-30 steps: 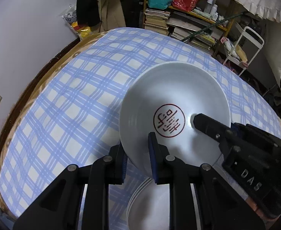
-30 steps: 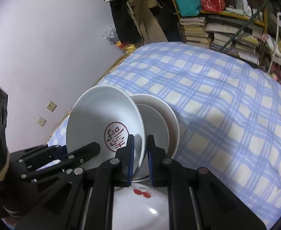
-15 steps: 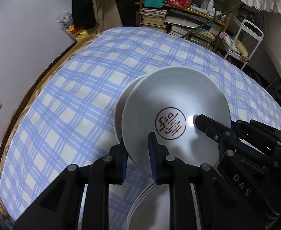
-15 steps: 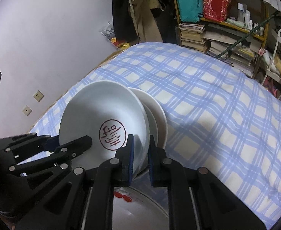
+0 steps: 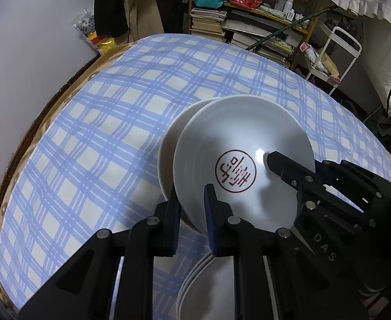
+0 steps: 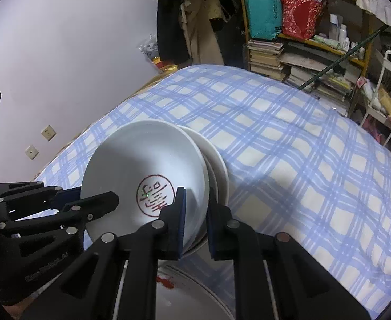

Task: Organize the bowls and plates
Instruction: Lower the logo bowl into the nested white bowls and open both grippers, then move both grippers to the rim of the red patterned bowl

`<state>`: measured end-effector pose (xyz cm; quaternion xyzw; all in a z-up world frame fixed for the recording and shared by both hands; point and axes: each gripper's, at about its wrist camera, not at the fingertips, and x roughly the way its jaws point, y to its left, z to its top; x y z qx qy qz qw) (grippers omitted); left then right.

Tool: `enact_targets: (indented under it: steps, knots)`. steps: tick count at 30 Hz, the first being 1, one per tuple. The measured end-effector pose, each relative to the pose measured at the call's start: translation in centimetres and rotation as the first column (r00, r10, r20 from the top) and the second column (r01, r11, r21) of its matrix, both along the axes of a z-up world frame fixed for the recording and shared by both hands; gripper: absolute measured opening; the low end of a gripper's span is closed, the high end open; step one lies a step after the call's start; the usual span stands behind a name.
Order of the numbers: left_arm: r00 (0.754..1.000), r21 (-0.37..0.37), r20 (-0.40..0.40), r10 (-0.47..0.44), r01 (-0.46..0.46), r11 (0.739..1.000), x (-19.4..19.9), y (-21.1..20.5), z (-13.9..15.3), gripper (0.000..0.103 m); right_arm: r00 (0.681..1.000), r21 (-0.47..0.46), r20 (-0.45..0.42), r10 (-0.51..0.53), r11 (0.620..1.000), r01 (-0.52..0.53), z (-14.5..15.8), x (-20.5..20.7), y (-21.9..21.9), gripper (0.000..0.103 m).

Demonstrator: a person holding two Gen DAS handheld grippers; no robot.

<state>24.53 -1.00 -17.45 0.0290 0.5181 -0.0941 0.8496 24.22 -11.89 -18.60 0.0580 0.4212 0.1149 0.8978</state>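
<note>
A white bowl with a red seal mark [image 5: 238, 160] hangs tilted over the blue checked cloth. My left gripper [image 5: 190, 213] has its near rim between the pads, and its jaws are closing on it. My right gripper [image 6: 196, 218] is shut on the opposite rim, one pad inside the marked bowl [image 6: 142, 165] and one outside. A second plain white bowl [image 5: 167, 149] lies right behind the marked one, partly nested with it; its rim [image 6: 220, 170] shows past the right gripper. Each gripper's black fingers [image 5: 283, 162] appear in the other's view.
A stack of white plates [image 5: 195, 288] lies under the grippers, and a plate with a red fruit print [image 6: 179, 288] shows in the right wrist view. The checked cloth [image 5: 102, 133] covers a round table against a wall. Cluttered shelves [image 5: 248, 26] and a white cart [image 5: 342, 53] stand beyond.
The marked bowl has come down against the second white bowl, which now shows behind its left rim in the left wrist view. Both grippers stay on the rim.
</note>
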Motion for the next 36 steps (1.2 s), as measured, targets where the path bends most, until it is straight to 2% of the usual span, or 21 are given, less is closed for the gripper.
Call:
enact_targets:
  steps: [12, 15, 20, 22, 26, 29, 30, 31, 35, 36]
  knots:
    - [1.0, -0.008, 0.005, 0.016, -0.016, 1.0, -0.2, 0.4, 0.2, 0.017, 0.999, -0.069, 0.052, 0.013, 0.998, -0.009, 0.5, -0.3, 0.9, 0.024]
    - [0.999, 0.005, 0.03, 0.012, -0.012, 1.0, -0.4, 0.2, 0.7, 0.017, 0.996, -0.091, 0.093, 0.013, 0.996, -0.004, 1.0, -0.6, 1.1, 0.044]
    - [0.998, 0.003, 0.046, 0.034, -0.034, 0.999, -0.4, 0.8, 1.3, 0.017, 0.991, -0.052, 0.131, 0.009, 0.999, -0.002, 1.7, -0.7, 0.5, 0.049]
    - [0.997, 0.003, 0.048, 0.054, -0.054, 0.999, -0.1, 1.4, 1.4, 0.019, 0.99, -0.018, 0.141, -0.021, 1.0, 0.024, 2.4, -0.7, -0.4, 0.065]
    - [0.995, -0.03, 0.01, 0.1, -0.1, 0.995, 0.6, 2.9, 1.3, 0.022, 0.986, 0.01, 0.152, -0.065, 0.998, 0.065, 3.8, -0.8, -2.2, 0.087]
    - [0.994, -0.027, -0.017, 0.104, -0.104, 0.994, 1.0, 3.7, 1.2, 0.034, 0.982, 0.029, 0.152, -0.11, 0.994, 0.107, 4.4, -0.6, -3.9, 0.099]
    - [0.994, -0.017, -0.012, 0.109, -0.109, 0.994, 1.1, 3.9, 1.2, 0.046, 0.98, 0.033, 0.15, -0.129, 0.992, 0.125, 4.4, -0.6, -4.4, 0.103]
    - [0.993, -0.011, -0.004, 0.114, -0.114, 0.993, 1.1, 4.1, 1.3, 0.051, 0.979, 0.039, 0.143, -0.147, 0.989, 0.143, 4.5, -0.5, -5.0, 0.103]
    - [0.991, -0.004, -0.001, 0.134, -0.134, 0.991, 1.5, 4.9, 1.4, 0.056, 0.979, 0.048, 0.083, -0.185, 0.982, 0.182, 3.8, 0.0, -7.0, 0.103]
    - [0.991, -0.002, -0.007, 0.132, -0.132, 0.991, 1.6, 5.0, 1.4, 0.062, 0.979, 0.043, 0.067, -0.192, 0.981, 0.19, 3.6, 0.2, -7.3, 0.103]
